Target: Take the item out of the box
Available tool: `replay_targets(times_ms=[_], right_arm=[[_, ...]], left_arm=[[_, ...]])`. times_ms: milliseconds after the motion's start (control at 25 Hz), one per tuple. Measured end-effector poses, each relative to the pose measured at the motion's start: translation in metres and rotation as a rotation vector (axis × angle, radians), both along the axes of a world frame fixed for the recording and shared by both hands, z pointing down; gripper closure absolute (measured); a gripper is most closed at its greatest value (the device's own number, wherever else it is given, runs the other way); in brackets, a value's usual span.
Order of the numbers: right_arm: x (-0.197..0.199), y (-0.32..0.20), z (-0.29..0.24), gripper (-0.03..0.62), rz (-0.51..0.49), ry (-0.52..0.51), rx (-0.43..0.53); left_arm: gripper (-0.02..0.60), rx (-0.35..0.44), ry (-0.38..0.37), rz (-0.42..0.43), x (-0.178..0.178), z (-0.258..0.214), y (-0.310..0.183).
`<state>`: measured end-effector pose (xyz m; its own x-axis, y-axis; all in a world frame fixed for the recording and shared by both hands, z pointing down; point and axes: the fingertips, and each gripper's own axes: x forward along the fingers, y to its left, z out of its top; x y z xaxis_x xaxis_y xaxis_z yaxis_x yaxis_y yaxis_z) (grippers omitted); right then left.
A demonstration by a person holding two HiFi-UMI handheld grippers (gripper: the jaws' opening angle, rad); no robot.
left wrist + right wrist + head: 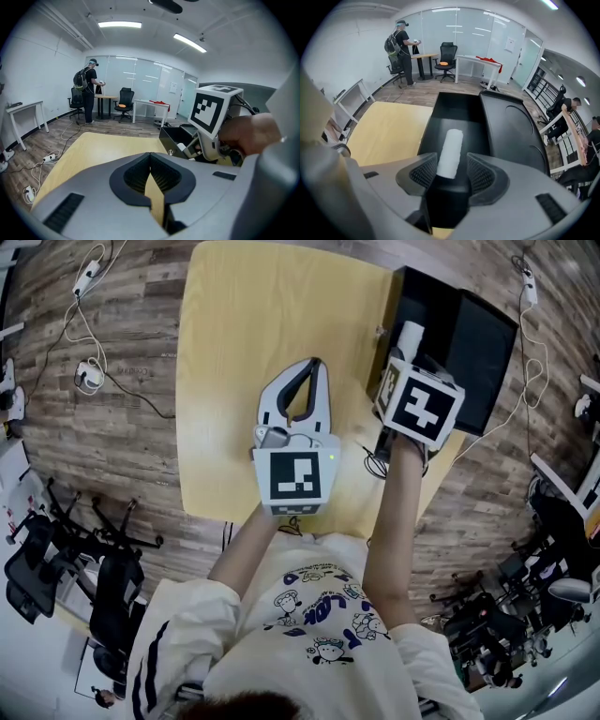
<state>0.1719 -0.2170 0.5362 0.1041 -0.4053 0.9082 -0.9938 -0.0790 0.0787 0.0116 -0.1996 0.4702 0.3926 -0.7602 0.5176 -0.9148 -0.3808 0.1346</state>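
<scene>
The pale yellow wooden tabletop (pixel 234 381) has rounded corners, and most of its surface is bare. A black box (pixel 431 315) sits at its right edge, away from the person. The box stands open, with its lid (pixel 487 352) folded out flat to the right. The tabletop stands on a grey-brown plank floor (pixel 131 437), where white cords (pixel 84 334) trail along the left side.

Only legible txt: approx. "LOOK" on person's white shirt (pixel 281 638).
</scene>
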Motion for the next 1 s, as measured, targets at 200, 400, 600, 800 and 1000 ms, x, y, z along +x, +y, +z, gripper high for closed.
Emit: replay_targets(times_ms=[200, 400, 600, 800, 1000], right_arm=[[0.004, -0.011, 0.009, 0.378, 0.001, 0.018, -0.033], [0.003, -0.017, 0.015, 0.445, -0.030, 0.031, -0.095], [0.000, -0.013, 0.019, 0.451, -0.016, 0.016, -0.106], [0.004, -0.016, 0.016, 0.453, 0.013, -0.001, -0.040], [0.001, -0.012, 0.000, 0.453, 0.015, -0.002, 0.031]], left_arm=[[0.568, 0.000, -0.001, -0.004, -0.001, 0.000, 0.000], [0.568, -0.002, -0.002, -0.009, -0.004, 0.000, -0.002], [0.568, 0.001, -0.005, -0.014, -0.005, -0.001, -0.001], [0.568, 0.013, -0.006, -0.019, -0.007, -0.004, -0.003], [0.568, 0.030, -0.007, -0.022, -0.009, -0.012, -0.001]])
